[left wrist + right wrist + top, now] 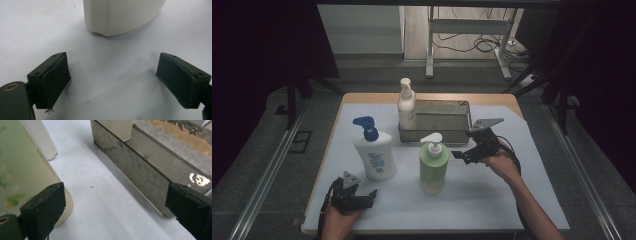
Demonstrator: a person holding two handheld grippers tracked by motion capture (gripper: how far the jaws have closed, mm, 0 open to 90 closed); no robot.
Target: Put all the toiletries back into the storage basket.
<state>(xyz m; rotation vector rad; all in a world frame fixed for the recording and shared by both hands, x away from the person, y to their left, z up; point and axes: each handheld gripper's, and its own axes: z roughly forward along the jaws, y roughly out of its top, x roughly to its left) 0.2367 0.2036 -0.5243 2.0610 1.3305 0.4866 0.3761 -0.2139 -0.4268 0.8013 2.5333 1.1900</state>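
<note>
- Left claw (371, 195): it sits at the near left corner of the bench (492, 200), jaws spread wide with nothing between them. In the left gripper view only bare white surface lies between the pads, and the base of the white bottle (120, 15) stands just beyond them.
- White bottle with the blue pump (374, 150): upright, left of centre, long axis vertical, its pump spout turned toward the left. Nothing touches it.
- Green bottle (433, 167): upright near the middle of the bench, near side of the metal tray (437, 131), long axis vertical, its white pump spout pointing left. This looks like the thing being gone for.
- Cream bottle (406, 107): standing upright at the tray's far left corner; whether it is inside the tray or just against it I cannot tell.
- Right claw (457, 155): just right of the green bottle, pointing left at it, jaws wide open and holding nothing. In the right gripper view the green bottle (27, 175) is beside the left jaw, not between the two, and the tray wall (140, 175) runs along the other side.
- Step in hand, as I judge it: the approach to grasp the green bottle. The next move calls for swinging the open jaws around the bottle's body, keeping clear of the tray wall, then closing level so it doesn't tip.
</note>
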